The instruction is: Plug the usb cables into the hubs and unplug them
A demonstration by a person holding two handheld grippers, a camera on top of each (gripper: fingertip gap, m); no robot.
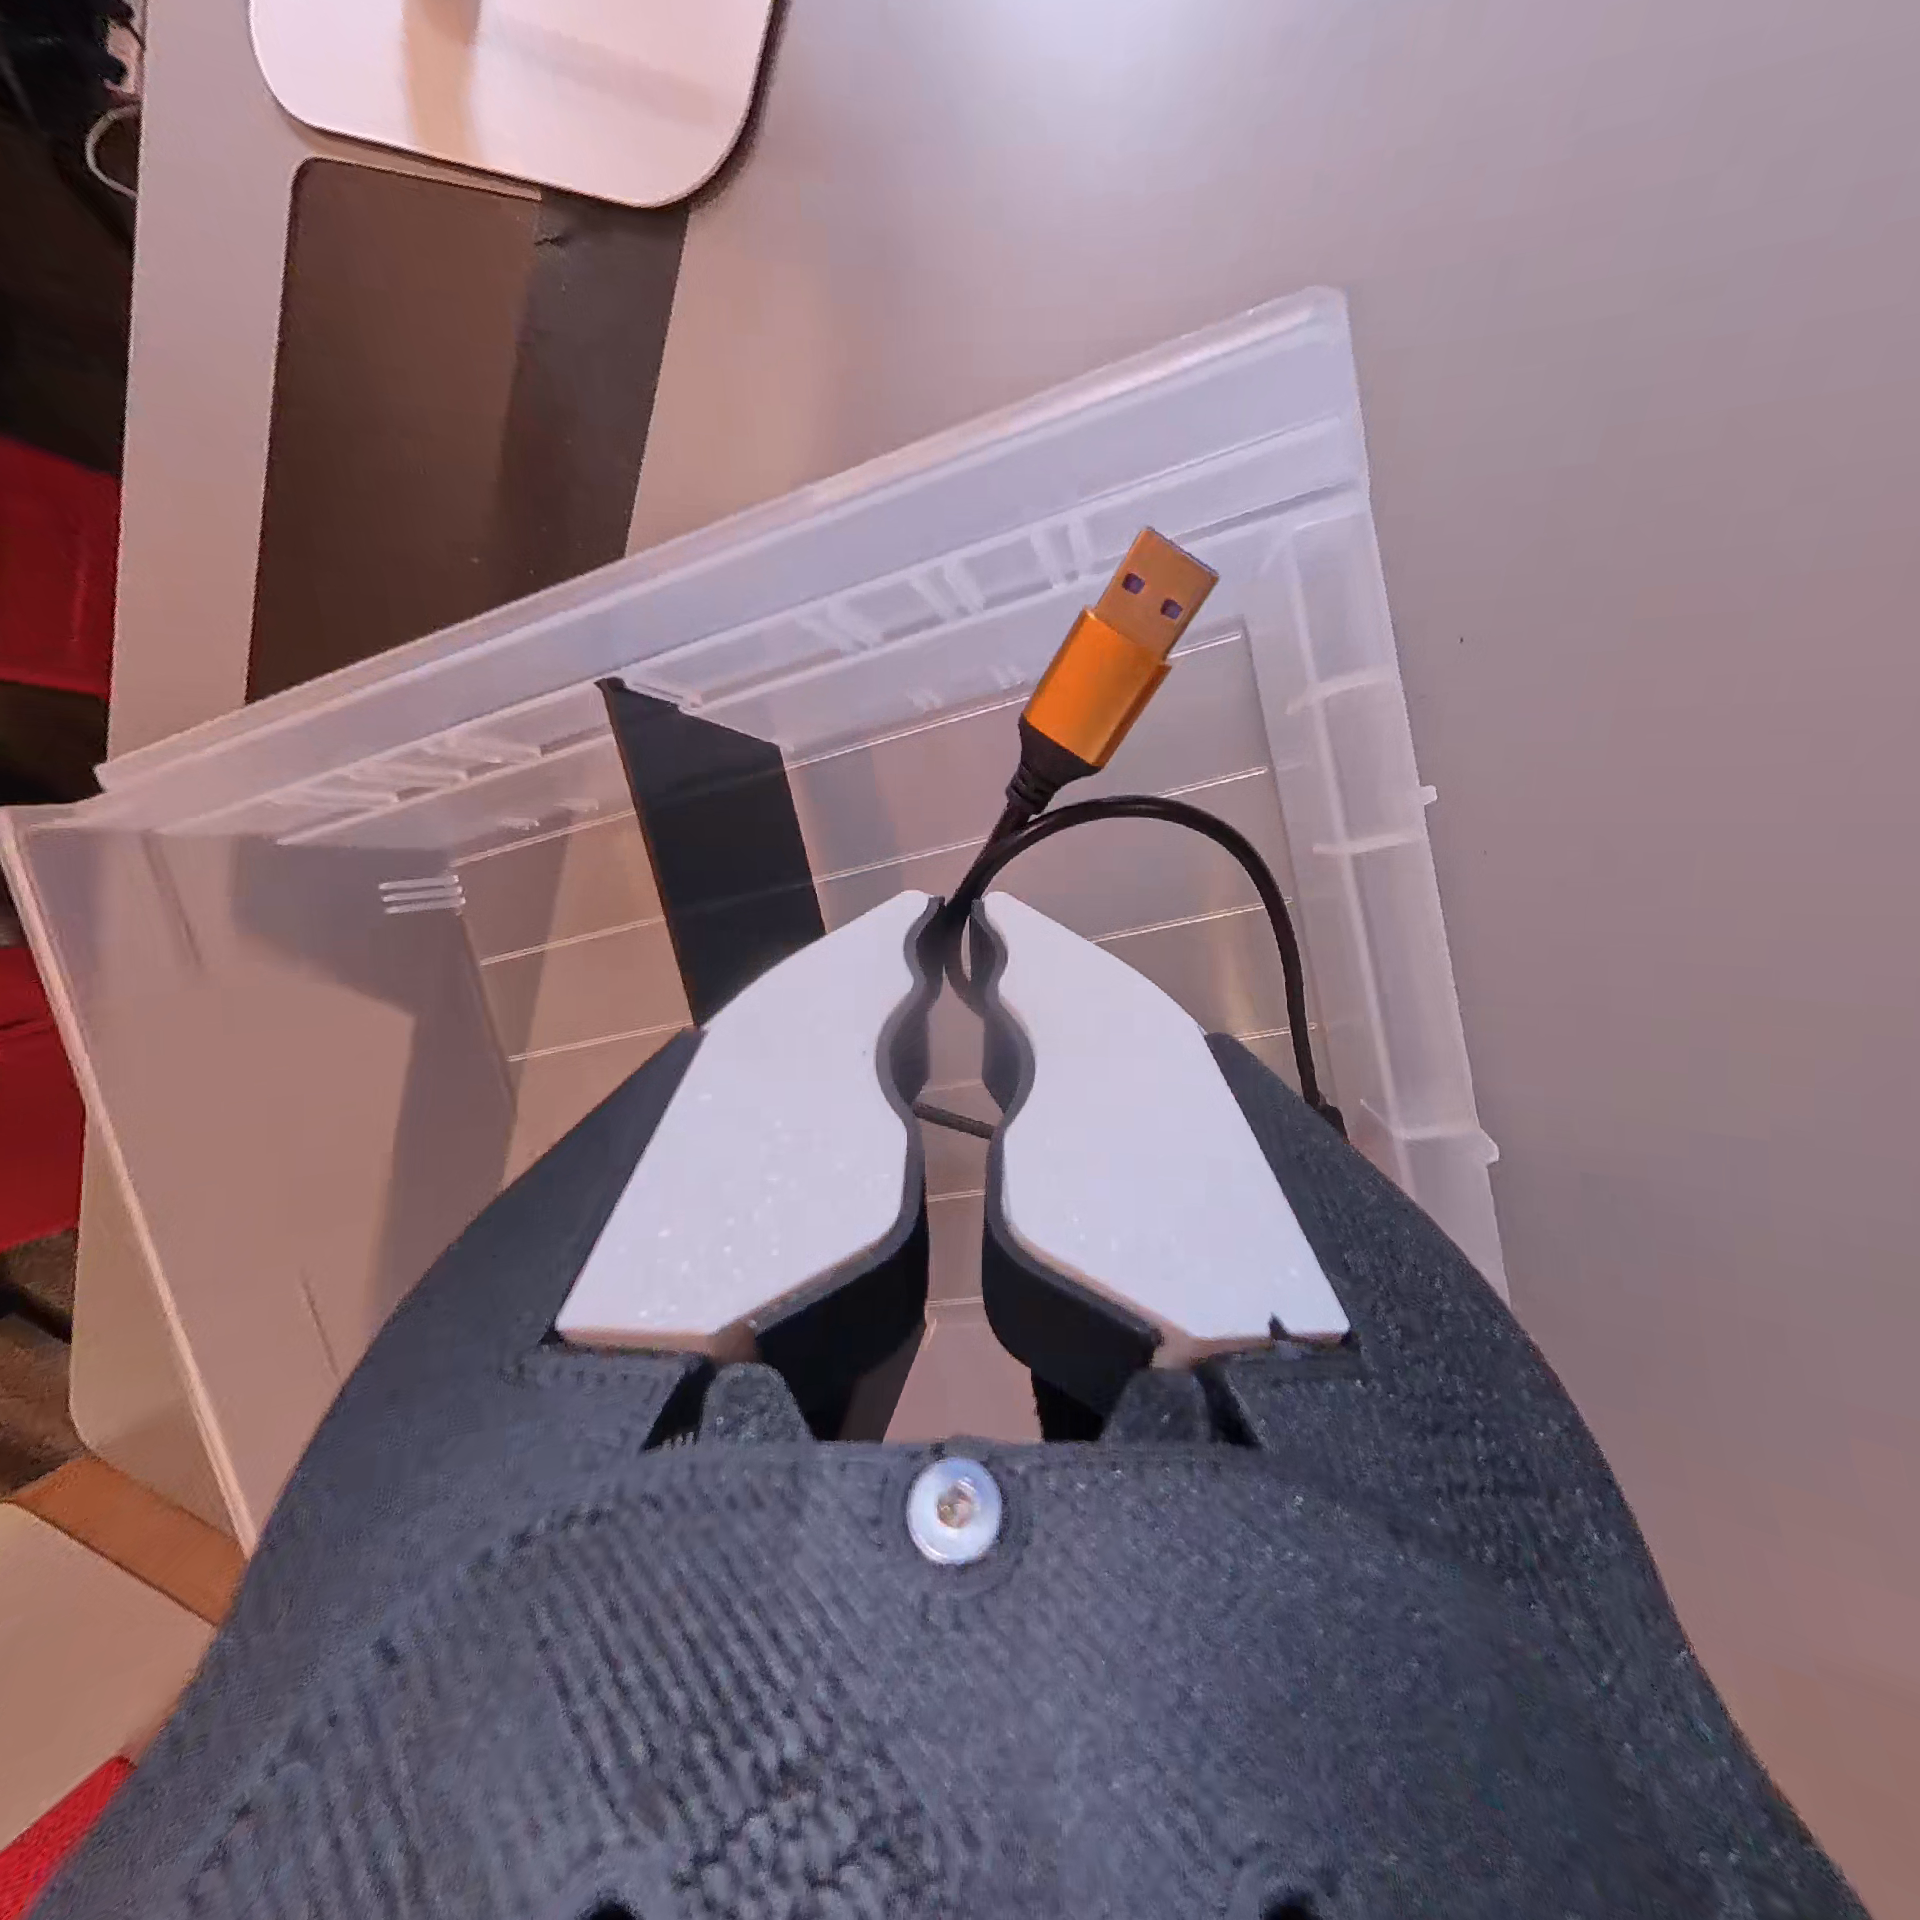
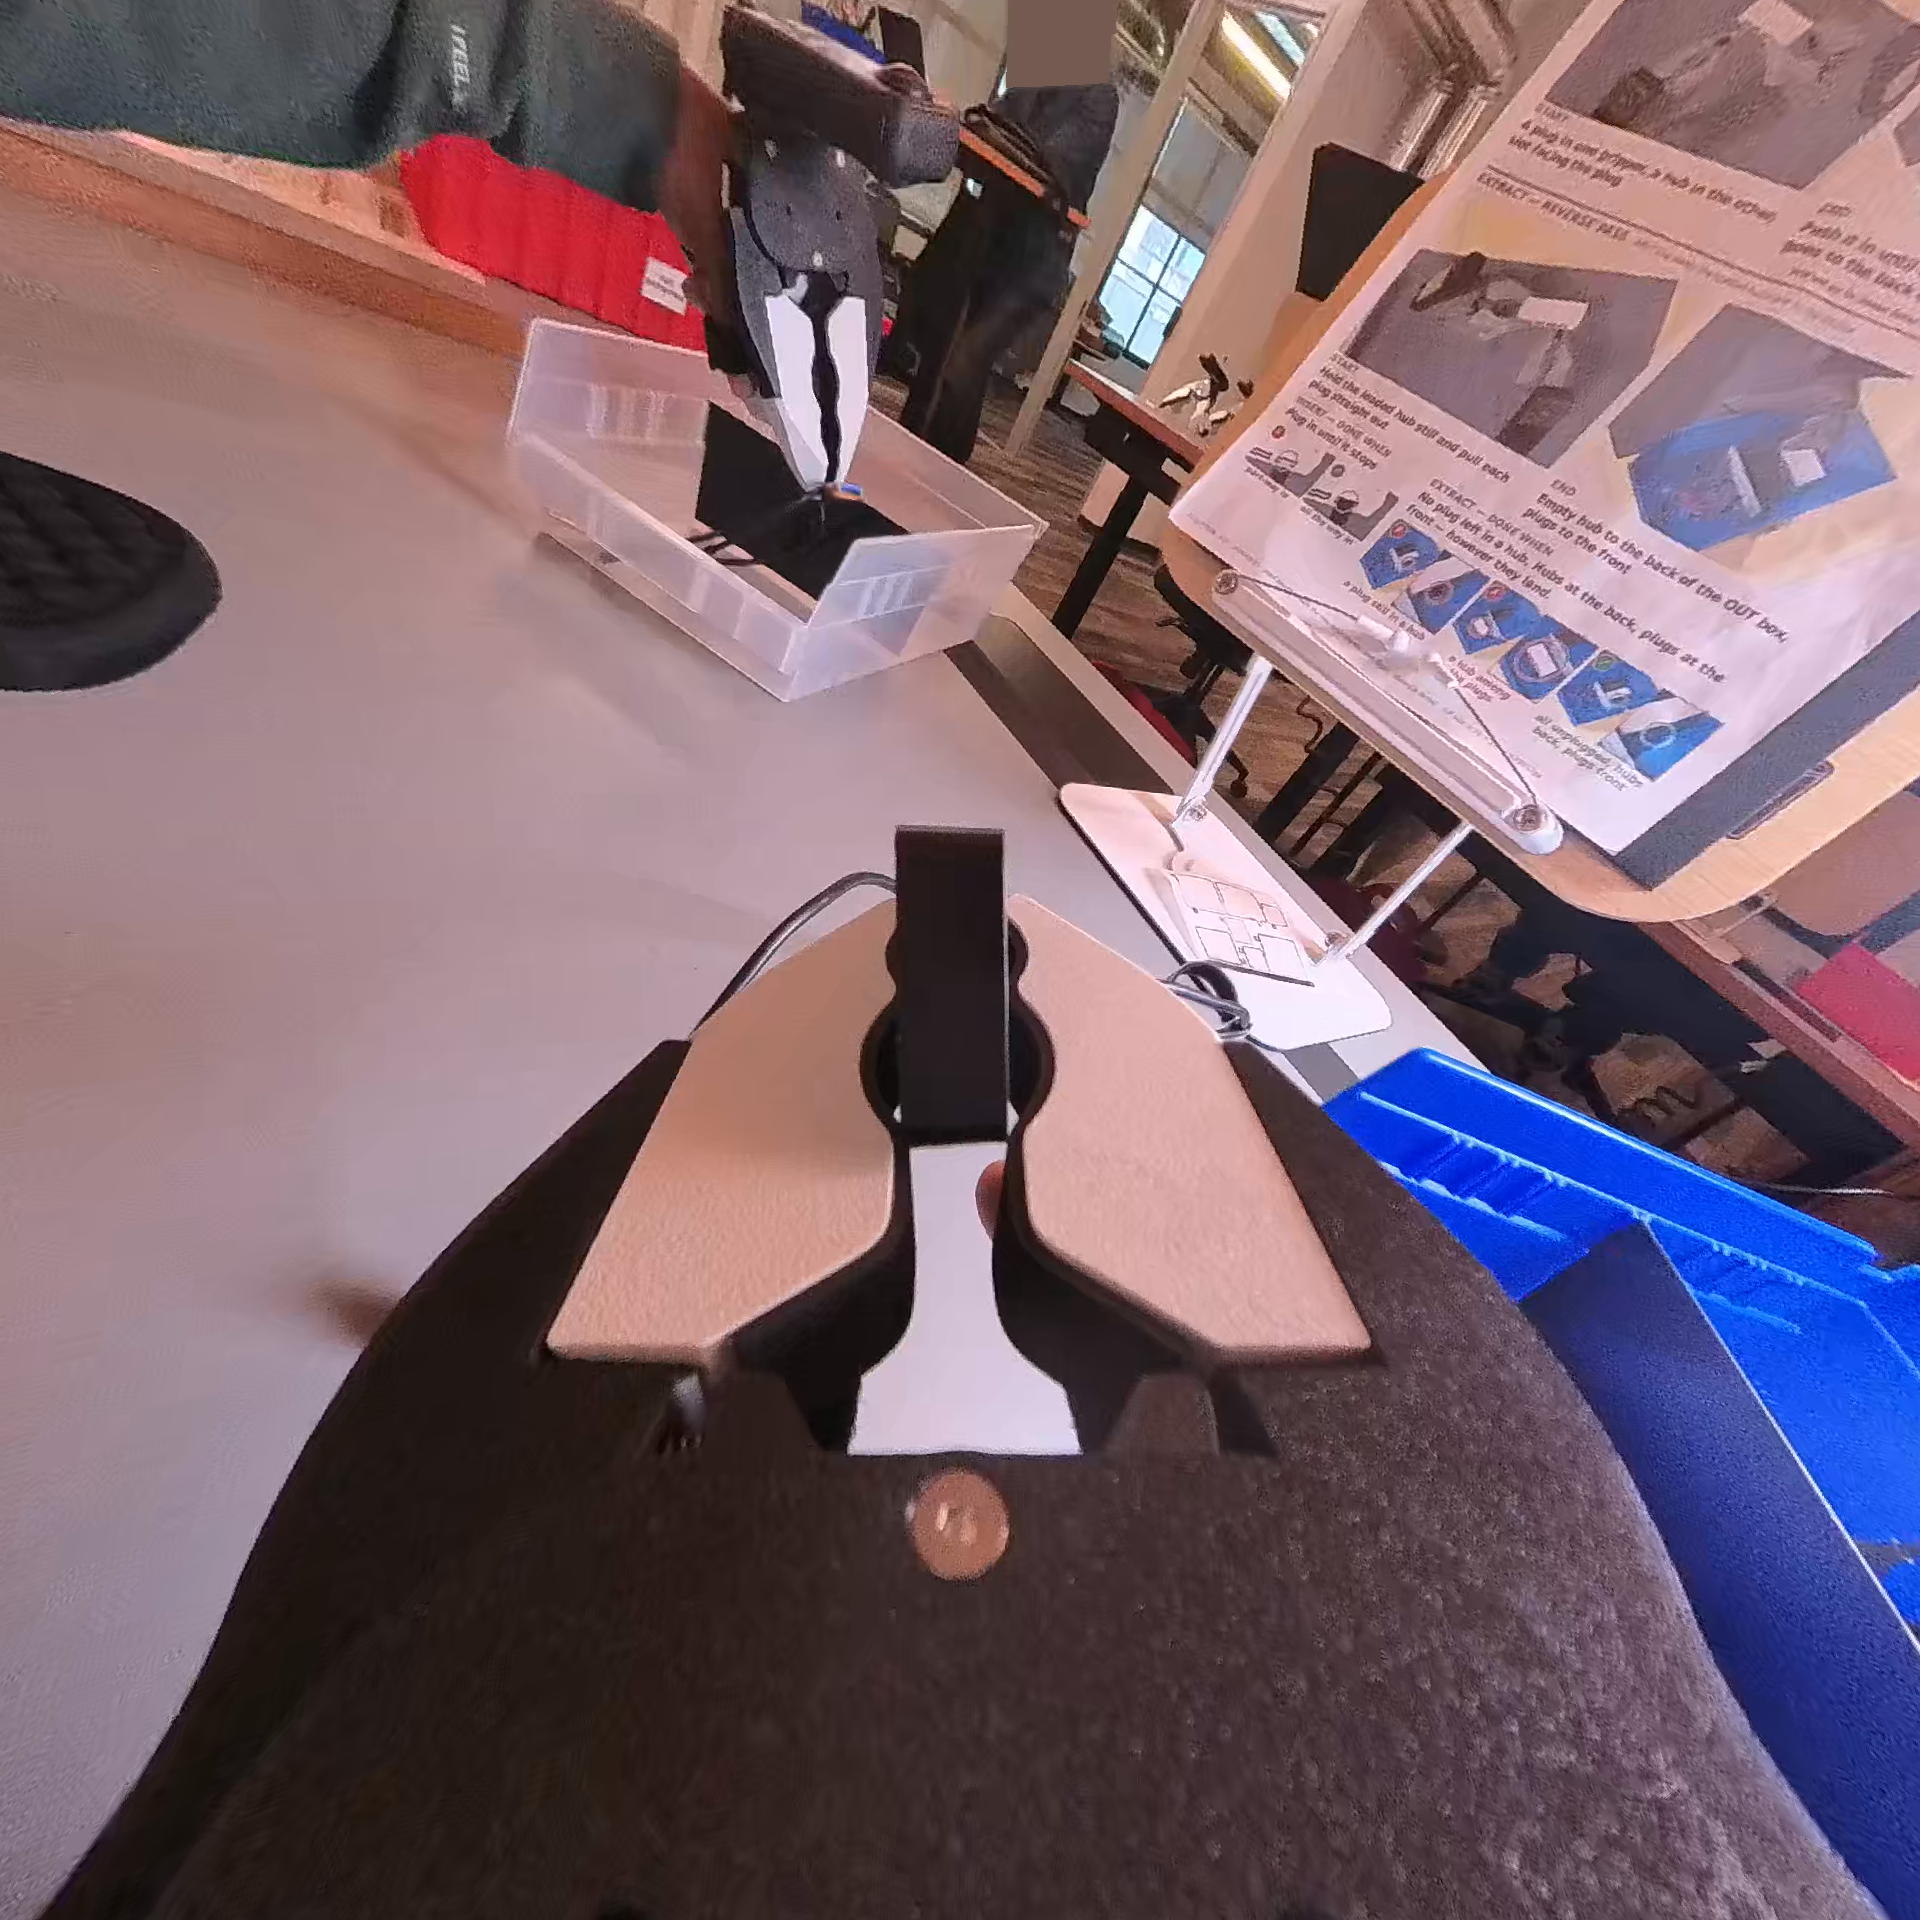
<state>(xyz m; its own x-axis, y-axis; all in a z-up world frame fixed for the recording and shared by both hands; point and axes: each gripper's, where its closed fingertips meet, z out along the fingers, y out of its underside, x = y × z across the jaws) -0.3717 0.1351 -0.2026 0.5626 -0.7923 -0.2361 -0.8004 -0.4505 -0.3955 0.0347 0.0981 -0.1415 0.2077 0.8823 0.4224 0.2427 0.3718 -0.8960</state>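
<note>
A clear plastic box (image 1: pixel 1340 727) sits on the grey table (image 1: pixel 1662 520) right under my left gripper (image 1: pixel 956 925), and a black divider plate (image 1: pixel 717 831) stands inside it just left of my fingertips. Beyond the box lies the pale base (image 1: pixel 520 94) of a stand. My left gripper is clenched on the thin black cable (image 1: pixel 1247 883), which loops out to the right, while its orange USB plug (image 1: pixel 1117 649) sticks up past the fingertips, free of any socket, metal end pointing up and right over the box's far corner. In the right wrist view my right gripper (image 2: pixel 951 935) is clamped on a slim black hub (image 2: pixel 951 987), held upright between the pads, with its grey lead (image 2: pixel 810 914) curling away to the left above the table. To its right are a blue bin (image 2: pixel 1662 1247) and an instruction sheet (image 2: pixel 1558 416) propped on a stand; I cannot see what the bin contains. Farther off, my left gripper hangs over the clear box, well apart from the hub.
</note>
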